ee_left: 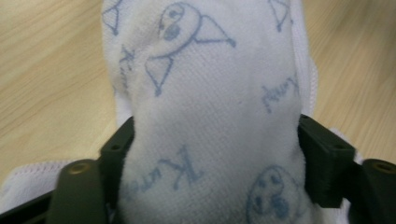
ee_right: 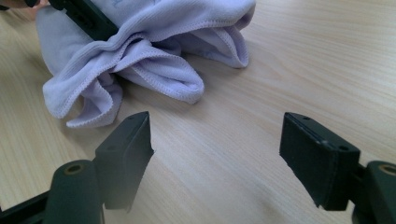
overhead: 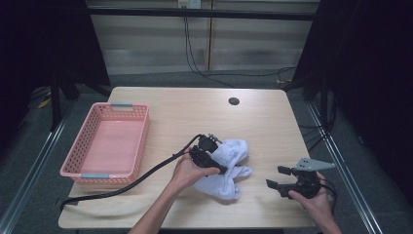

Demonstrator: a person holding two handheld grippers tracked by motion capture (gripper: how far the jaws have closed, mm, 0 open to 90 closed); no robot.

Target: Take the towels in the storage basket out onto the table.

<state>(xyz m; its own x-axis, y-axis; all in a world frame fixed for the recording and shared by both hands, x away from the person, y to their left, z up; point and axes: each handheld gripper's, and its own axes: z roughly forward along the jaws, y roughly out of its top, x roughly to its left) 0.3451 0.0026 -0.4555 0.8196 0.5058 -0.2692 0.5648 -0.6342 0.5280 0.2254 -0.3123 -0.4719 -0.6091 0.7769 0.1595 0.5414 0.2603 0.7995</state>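
A crumpled white cloth [overhead: 233, 161] with blue printed figures lies on the wooden table [overhead: 195, 112], right of centre. My left gripper [overhead: 217, 157] is shut on a thick bunch of it. In the left gripper view the cloth [ee_left: 210, 93] bulges between both black jaws, and the gripper's midpoint [ee_left: 215, 144] lies on the fabric. My right gripper [overhead: 274, 177] is near the table's front right, open, pointing left toward the cloth. In the right gripper view its jaws stand wide apart [ee_right: 217, 149] over bare wood, a short way from the cloth's hanging folds [ee_right: 140, 60].
A pink perforated basket [overhead: 142, 141] stands at the table's left side with nothing visible inside. The left gripper's black cable [overhead: 146, 173] trails along the front edge past the basket. A dark round hole [overhead: 234, 101] sits at the table's back.
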